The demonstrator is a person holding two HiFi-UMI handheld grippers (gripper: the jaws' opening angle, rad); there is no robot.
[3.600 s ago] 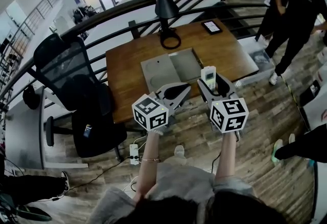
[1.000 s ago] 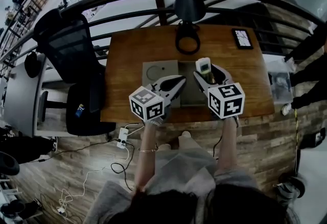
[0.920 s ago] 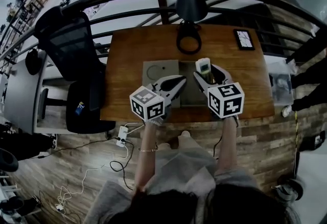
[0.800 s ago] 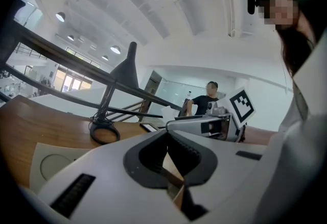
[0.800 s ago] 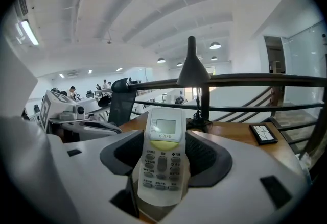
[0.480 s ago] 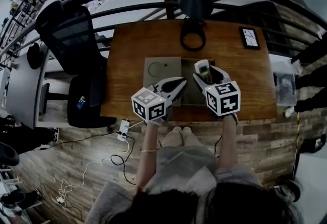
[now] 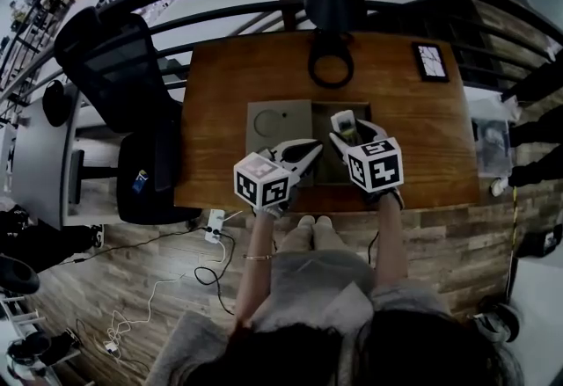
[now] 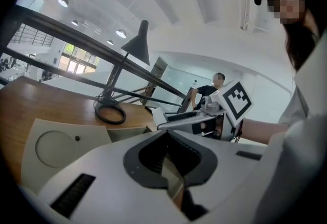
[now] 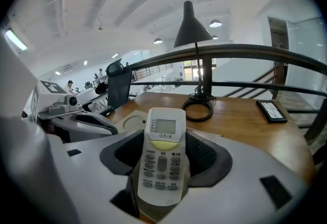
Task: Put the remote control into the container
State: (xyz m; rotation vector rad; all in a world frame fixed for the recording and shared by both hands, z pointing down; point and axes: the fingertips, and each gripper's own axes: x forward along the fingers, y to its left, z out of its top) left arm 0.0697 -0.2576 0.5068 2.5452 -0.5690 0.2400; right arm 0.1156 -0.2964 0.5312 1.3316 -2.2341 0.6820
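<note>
The right gripper [image 9: 162, 155] is clamped on the remote control [image 9: 163, 131], one jaw against each long side; the keypad faces the gripper's camera and the display end sticks out past the jaw tips; in the head view this gripper hangs above the open container [image 7: 361, 110], which lies on the wooden bench [image 7: 220, 103] with its grey lid [image 7: 279, 120] flat just beside it on the left; how high the remote is above the container floor cannot be told. The left gripper [image 8: 168, 164] has its jaws almost together with nothing between them, and it sits just to the left of the right one, near the seam between lid and container; a black lamp [image 7: 332, 59] stands further back on the bench. The step in hand looks like the carry over the container, with the release not yet made; the next move probably calls for lowering the remote until it lies within the walls, levelling it, then parting the jaws.
</note>
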